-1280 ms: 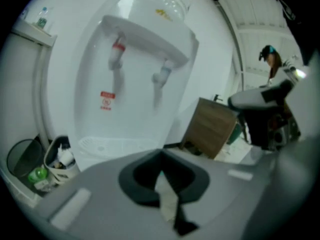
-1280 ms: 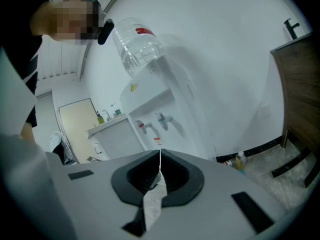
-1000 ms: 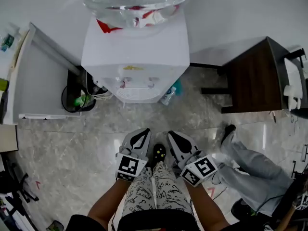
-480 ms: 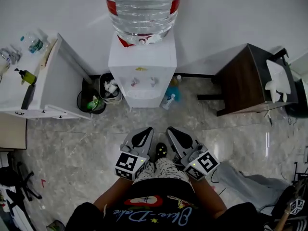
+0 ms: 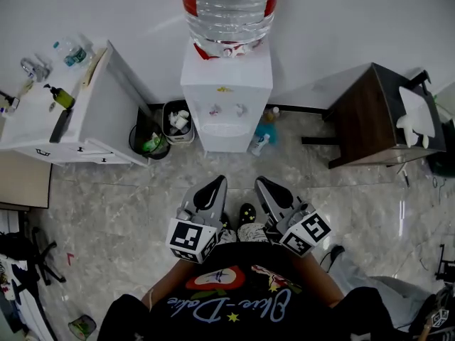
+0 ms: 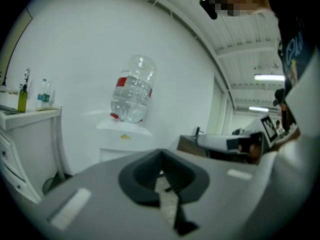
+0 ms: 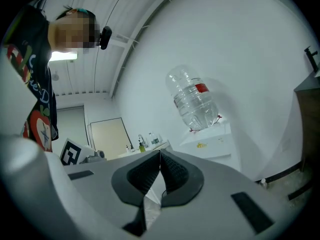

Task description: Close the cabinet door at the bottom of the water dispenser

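Dispenser (image 5: 226, 91) stands against the wall ahead of me. Its low door is too foreshortened to tell how it sits. Bottle (image 5: 229, 9) tops it, and a bin (image 5: 175, 123) is just beside. My left gripper (image 5: 212, 185) and right gripper (image 5: 265, 187) hang well apart from it, jaws pressed together, empty.

A plain white wall (image 5: 341, 20) fills the top of the head view. Below it the floor (image 5: 106, 219) is pale grey marble-patterned tile with a soft sheen. At the upper left stands a white counter (image 5: 35, 130) with drawers along its front edge and a few bottles (image 5: 67, 52) on top. At the right edge is a dark brown wooden side table (image 5: 362, 112). In the left gripper view, long ceiling lamps (image 6: 270, 77) glow at the right. At the lower left of the right gripper view is what may be a pale door (image 7: 111, 134).
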Demonstrator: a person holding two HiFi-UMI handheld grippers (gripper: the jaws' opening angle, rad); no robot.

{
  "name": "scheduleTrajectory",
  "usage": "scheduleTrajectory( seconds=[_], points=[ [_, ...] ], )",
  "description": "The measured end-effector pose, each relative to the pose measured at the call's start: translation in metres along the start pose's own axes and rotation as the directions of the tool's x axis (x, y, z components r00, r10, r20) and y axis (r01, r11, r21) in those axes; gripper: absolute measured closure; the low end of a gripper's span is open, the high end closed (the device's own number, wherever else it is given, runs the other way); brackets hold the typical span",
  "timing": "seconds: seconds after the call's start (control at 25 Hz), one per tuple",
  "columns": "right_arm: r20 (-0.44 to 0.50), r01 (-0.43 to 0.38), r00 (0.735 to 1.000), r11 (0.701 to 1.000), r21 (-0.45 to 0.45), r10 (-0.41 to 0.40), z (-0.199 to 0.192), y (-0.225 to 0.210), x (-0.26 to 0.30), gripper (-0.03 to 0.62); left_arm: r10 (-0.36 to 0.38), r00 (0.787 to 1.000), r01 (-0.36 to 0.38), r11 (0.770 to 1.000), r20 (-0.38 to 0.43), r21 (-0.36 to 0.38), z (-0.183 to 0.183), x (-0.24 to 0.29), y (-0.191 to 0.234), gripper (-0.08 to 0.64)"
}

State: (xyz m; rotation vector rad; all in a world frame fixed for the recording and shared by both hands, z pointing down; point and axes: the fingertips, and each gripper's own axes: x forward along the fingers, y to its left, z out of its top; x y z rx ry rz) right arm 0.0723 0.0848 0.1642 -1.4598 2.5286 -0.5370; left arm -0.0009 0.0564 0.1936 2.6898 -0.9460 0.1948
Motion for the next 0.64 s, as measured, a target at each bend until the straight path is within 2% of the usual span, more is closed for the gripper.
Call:
scheduleTrajectory(
  seconds=[0.24, 0.4, 0.64],
  points=[
    [-0.017, -0.075, 0.997, 0.994, -0.076, 0.074, 0.002, 0.026, 0.0, 0.577, 0.033, 0.999, -0.033, 0.999, 0.027, -0.004, 0.004, -0.009, 0.005, 0.56],
    [0.014, -0.089, 0.996, 0.995, -0.043, 0.09, 0.007, 0.032, 0.001, 0.577, 0.006, 1.0, -0.007, 1.0, 0.022, 0.016, 0.004, -0.011, 0.002, 0.56],
    [0.011, -0.094, 0.995, 0.993, -0.068, 0.095, 0.007, 0.036, 0.0, 0.577, -0.017, 1.0, 0.015, 0.997, 0.025, 0.075, 0.009, -0.009, -0.001, 0.56]
  ],
)
